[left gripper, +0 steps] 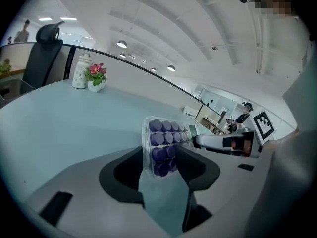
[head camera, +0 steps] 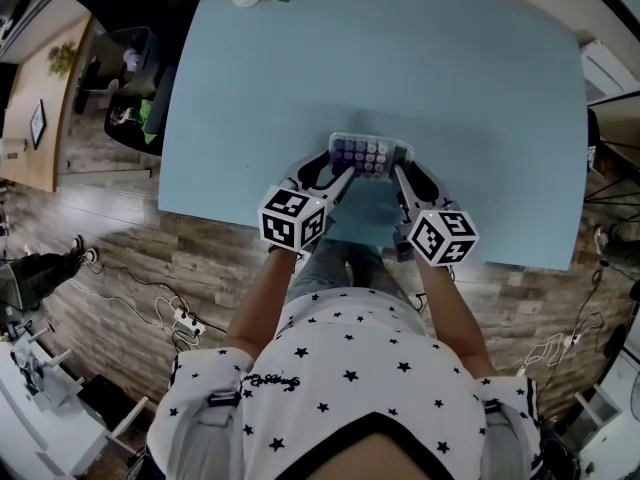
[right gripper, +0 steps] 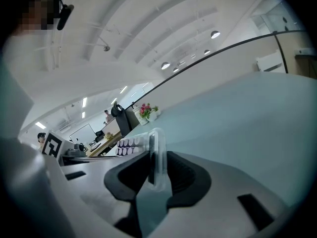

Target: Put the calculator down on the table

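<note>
Head view looks straight down on a light blue table (head camera: pixel 420 58), with the calculator (head camera: pixel 370 154) over its near edge, right in front of the person. It's the kind with rows of purple keys under a clear case. Both tools are on it: the left gripper (head camera: pixel 343 175) comes in at its left end and the right gripper (head camera: pixel 399 175) at its right end, so it sits between the two. Left gripper view shows the jaws pinching the calculator by one corner, with the keys facing the camera and the body tilted up and away from the pads. Right gripper view is edge-on, so mostly you get the clear rim of the case wedged between the two dark pads. It looks clamped there too, with no gap I can make out. Honestly can't tell from any angle whether the bottom of the calculator touches the tabletop or hangs just above it. At the far edge of the table, well apart from all this, a small flower pot (left gripper: pixel 96 79) with pink blooms stands just beside a white jar (left gripper: pixel 80 71). A black office chair (left gripper: pixel 43 51) stands behind that edge.
</note>
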The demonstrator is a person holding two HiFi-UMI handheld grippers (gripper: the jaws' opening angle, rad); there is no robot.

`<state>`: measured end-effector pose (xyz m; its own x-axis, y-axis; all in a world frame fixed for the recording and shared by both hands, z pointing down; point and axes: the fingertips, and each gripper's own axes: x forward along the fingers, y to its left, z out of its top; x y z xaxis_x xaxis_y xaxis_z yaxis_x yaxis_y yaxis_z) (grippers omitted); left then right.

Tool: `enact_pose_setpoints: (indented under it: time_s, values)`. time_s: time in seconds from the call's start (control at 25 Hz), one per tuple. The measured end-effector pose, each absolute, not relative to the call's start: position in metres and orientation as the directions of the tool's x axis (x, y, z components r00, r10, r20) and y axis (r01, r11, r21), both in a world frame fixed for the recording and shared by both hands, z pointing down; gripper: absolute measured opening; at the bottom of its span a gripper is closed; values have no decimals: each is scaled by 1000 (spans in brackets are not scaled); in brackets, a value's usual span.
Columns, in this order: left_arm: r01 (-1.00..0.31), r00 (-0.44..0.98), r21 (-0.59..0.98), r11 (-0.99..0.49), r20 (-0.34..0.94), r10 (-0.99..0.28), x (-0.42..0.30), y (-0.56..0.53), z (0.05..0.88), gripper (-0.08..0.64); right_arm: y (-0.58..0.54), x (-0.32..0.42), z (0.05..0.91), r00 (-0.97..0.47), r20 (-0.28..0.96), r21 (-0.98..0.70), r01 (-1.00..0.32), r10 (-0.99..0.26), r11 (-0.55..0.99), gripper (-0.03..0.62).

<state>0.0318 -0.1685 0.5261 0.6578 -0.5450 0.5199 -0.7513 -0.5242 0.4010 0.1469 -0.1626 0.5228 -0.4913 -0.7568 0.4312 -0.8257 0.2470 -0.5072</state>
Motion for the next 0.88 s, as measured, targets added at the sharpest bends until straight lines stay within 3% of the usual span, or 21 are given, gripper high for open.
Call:
enact_pose_setpoints:
  time_s: [0.88]
  values:
    - [-785,607,384,-487,635,-478,40,-173,563,215,-169,151,564,-491,555,-475,-850,-671,228,100]
